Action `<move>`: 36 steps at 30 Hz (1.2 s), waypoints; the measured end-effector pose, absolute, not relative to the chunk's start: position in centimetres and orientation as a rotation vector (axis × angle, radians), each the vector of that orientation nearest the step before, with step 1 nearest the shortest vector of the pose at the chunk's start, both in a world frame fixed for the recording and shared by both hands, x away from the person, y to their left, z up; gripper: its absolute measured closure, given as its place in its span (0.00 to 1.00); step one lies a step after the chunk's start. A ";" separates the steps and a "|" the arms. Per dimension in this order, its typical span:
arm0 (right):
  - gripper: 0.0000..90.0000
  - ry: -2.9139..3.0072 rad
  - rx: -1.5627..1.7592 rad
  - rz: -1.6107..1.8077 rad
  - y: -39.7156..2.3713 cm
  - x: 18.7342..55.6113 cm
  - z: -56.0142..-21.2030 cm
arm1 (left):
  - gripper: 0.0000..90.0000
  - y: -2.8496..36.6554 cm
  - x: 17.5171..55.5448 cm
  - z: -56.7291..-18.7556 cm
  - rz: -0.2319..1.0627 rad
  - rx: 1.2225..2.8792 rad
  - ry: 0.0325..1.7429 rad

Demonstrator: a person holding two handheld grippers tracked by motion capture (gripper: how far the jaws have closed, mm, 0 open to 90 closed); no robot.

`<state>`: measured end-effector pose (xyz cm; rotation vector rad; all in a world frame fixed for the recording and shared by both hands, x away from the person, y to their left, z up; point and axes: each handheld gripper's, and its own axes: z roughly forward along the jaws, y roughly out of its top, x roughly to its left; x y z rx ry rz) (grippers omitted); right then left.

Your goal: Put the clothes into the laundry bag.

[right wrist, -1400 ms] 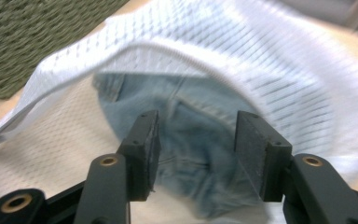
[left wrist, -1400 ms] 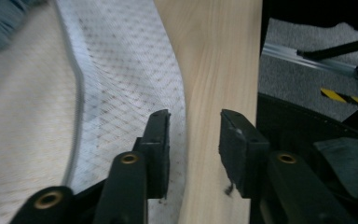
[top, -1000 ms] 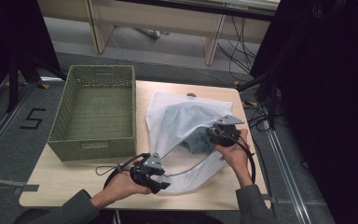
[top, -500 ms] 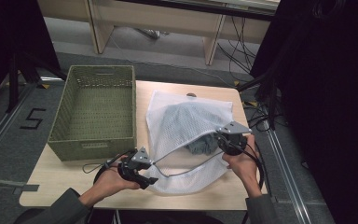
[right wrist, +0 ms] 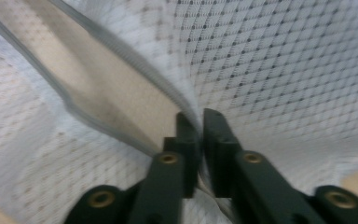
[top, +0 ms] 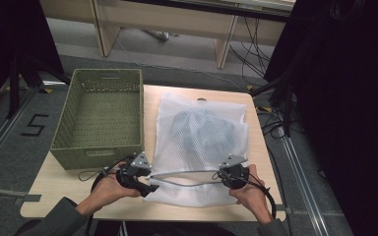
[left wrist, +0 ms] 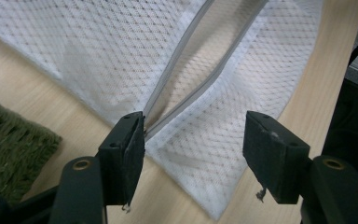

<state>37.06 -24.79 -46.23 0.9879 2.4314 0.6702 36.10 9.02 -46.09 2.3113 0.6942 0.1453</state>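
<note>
A white mesh laundry bag (top: 202,142) lies flat on the wooden table (top: 49,189) with dark clothing (top: 202,129) inside. Its zipper opening (top: 184,178) runs along the near edge and gapes slightly. My left gripper (top: 150,183) sits at the bag's near left corner, jaws wide open around the zipper's end (left wrist: 151,122). My right gripper (top: 225,173) is at the zipper's right end, shut on the bag's mesh edge (right wrist: 198,122). In the right gripper view the zipper tape (right wrist: 121,100) runs off to the upper left.
An empty green woven basket (top: 101,118) stands on the table's left side, close beside the bag. Cables trail from both grippers over the table's near edge. Dark floor and a pale desk frame lie beyond the table.
The bag has been lowered and spread flat on the table. The right gripper came down and toward the near edge. The left gripper has let go and opened.
</note>
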 end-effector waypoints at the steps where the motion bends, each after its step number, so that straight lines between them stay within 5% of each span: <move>1: 0.78 2.400 0.986 0.703 -24.9 37.1 -46.2 | 0.42 9.1 36.2 -46.1 0.157 2.313 0.688; 3: 0.67 2.369 0.979 0.755 -24.7 36.9 -45.6 | 0.41 9.2 36.2 -46.1 0.153 2.323 0.692; 7: 0.65 2.341 0.898 0.806 -23.9 36.6 -45.1 | 0.39 9.3 36.3 -46.0 0.147 2.367 0.670; 14: 0.96 2.367 0.807 0.745 -22.9 36.5 -45.1 | 0.39 9.4 36.4 -46.0 0.154 2.367 0.665; 27: 0.99 2.530 0.796 0.565 -22.3 36.6 -48.7 | 0.39 10.1 36.3 -46.1 0.155 2.341 0.707; 31: 0.89 2.543 0.865 0.607 -23.2 37.1 -48.8 | 0.39 10.0 36.1 -46.3 0.151 2.312 0.731; 36: 0.57 2.462 1.021 0.804 -24.4 36.9 -47.5 | 0.38 10.2 36.1 -46.3 0.147 2.304 0.743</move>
